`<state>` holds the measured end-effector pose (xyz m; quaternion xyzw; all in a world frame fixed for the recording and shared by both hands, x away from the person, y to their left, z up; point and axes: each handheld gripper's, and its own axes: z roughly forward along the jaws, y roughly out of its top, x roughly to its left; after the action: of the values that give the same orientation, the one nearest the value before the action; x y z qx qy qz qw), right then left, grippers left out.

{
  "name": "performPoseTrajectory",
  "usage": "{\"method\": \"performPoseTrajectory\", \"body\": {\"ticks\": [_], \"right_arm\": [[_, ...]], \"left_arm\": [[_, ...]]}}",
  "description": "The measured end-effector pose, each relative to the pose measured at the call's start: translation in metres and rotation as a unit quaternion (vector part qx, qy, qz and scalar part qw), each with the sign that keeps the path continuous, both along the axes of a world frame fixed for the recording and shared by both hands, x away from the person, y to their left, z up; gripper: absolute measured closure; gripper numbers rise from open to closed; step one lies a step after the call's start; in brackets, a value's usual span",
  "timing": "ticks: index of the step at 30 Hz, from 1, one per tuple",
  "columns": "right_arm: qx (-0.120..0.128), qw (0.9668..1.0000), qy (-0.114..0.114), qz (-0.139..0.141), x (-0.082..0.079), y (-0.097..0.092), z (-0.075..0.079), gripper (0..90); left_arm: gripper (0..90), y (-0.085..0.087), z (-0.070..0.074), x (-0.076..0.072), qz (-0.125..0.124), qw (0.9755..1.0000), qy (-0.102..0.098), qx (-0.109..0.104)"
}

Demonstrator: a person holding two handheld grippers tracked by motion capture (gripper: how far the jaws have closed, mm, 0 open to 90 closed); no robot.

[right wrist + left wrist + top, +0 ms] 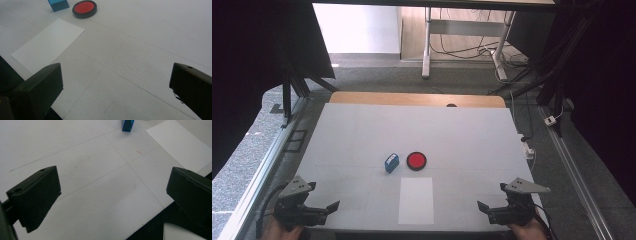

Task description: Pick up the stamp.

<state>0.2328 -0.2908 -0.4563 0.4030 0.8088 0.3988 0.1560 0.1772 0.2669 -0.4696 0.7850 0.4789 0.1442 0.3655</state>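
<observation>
Nearest of all, the left claw (332, 206) and the right claw (482, 206) sit at the near corners of the tabletop (352, 130), each with jaws spread wide and empty, seemingly parked so that either can reach in. The blue block (391, 163) and the red disc (416, 160) lie just beside each other mid-table, well apart from both. Just nearer, a white sheet (416, 200) lies flat, perhaps as a placing spot.

**Count of things on the table**

There was one blue box (391, 163) at the frame's centre, one red round lid (416, 160) just right of it, one white paper sheet (416, 200) at lower centre, and two grippers: left gripper (328, 210), right gripper (488, 210)
</observation>
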Motion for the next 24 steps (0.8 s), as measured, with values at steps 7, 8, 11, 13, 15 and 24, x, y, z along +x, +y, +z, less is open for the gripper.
{"method": "performPoseTrajectory", "body": {"ticks": [7, 8, 11, 13, 15, 24], "right_arm": [[-0.002, 1.0, 0.002, 0.001, 0.0, 0.001, 0.0, 0.0], [-0.002, 1.0, 0.002, 0.001, 0.0, 0.001, 0.0, 0.0], [-0.003, 1.0, 0.001, 0.0, 0.0, 0.0, 0.0, 0.0], [-0.003, 1.0, 0.0, 0.001, 0.0, 0.001, 0.0, 0.0], [-0.005, 1.0, 0.0, 0.002, 0.0, 0.001, 0.0, 0.0], [-0.005, 1.0, 0.001, 0.003, 0.0, 0.001, 0.0, 0.0]], "left_arm": [[0.0, -0.004, 0.001, 0.004, -0.016, 0.9999, -0.005, 0.001], [0.0, -0.004, 0.001, 0.004, -0.016, 0.9999, -0.005, 0.001], [0.0, -0.005, 0.002, 0.006, -0.024, 0.9997, -0.009, -0.002], [0.0, -0.006, 0.002, 0.008, -0.03, 0.9995, -0.012, -0.008], [0.0, -0.007, 0.002, 0.01, -0.032, 0.9993, -0.015, -0.009], [0.0, -0.015, 0.002, 0.02, -0.052, 0.9983, -0.021, -0.014]]}}
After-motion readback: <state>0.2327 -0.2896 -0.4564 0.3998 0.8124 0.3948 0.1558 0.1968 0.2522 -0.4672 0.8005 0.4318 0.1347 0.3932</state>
